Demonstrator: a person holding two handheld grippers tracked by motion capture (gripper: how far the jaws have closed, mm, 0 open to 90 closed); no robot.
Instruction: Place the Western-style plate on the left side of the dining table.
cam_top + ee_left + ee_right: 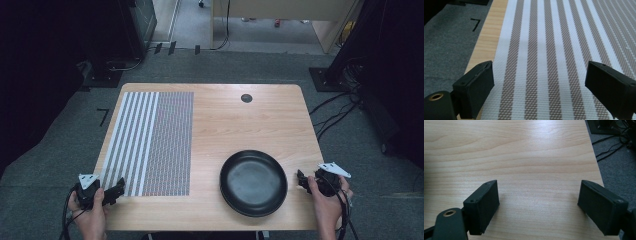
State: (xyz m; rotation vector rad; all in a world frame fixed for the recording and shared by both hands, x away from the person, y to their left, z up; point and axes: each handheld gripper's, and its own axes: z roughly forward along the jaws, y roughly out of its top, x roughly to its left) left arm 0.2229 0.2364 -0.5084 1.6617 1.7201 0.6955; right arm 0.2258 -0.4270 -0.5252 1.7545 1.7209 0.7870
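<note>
From the high view we see a light wooden worktop standing on grey carpet. A striped woven placemat lies flat on its left half, with broad white and brown stripes on its left part and a much finer pattern on its right. A black round plate sits on the near right part of the worktop, well apart from the placemat. A small dark round grommet is set into the far edge. The left hand-held gripper rests at the near left corner, just at the placemat's near edge, held by the left hand. The right hand-held gripper sits just beside the plate's right rim, held by the right hand.

In the left gripper view we look along the left hand-held gripper, its jaws spread wide with nothing between them, over the placemat's broad stripes. The worktop's bare edge and the carpet run along the left.

In the right gripper view the right hand-held gripper is likewise wide apart and holds nothing, above bare worktop; cables lie on the carpet at the upper right.
</note>
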